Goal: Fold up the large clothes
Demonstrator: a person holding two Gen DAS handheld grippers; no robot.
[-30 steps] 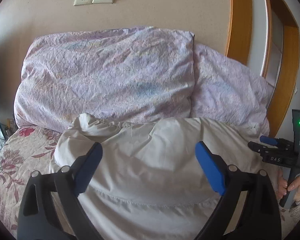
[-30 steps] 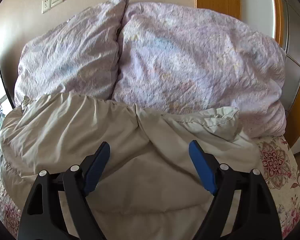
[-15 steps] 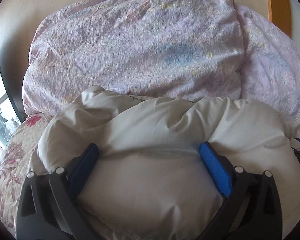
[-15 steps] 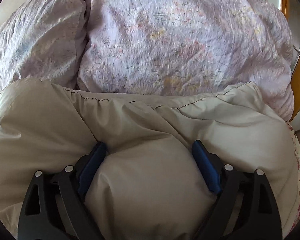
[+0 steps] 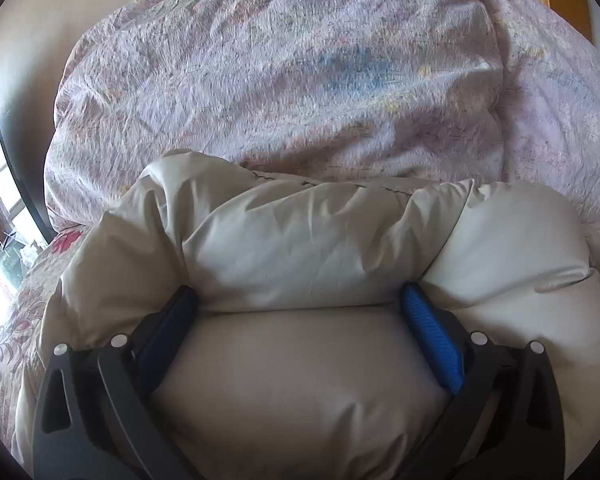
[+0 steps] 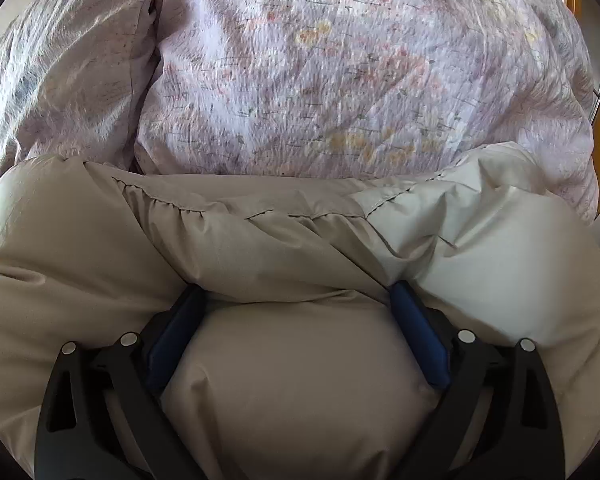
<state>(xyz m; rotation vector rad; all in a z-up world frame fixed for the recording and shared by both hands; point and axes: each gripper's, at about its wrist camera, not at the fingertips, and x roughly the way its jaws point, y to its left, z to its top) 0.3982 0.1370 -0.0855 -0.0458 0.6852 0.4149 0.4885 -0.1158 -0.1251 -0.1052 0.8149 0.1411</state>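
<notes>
Bed crowded by pillows; your left gripper and right gripper wide, jaws just opening, sunk in puffy jacket; fold may spring back

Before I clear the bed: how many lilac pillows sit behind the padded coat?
2. One pillow lies behind the coat's left half, the other pillow behind its right half, touching it. More may be hidden.

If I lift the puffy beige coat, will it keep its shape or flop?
The beige coat bulges softly between the right tongs, so it probably flops and sags. It looks padded, likely light for its bulk. Its smooth shell may slip.
</notes>
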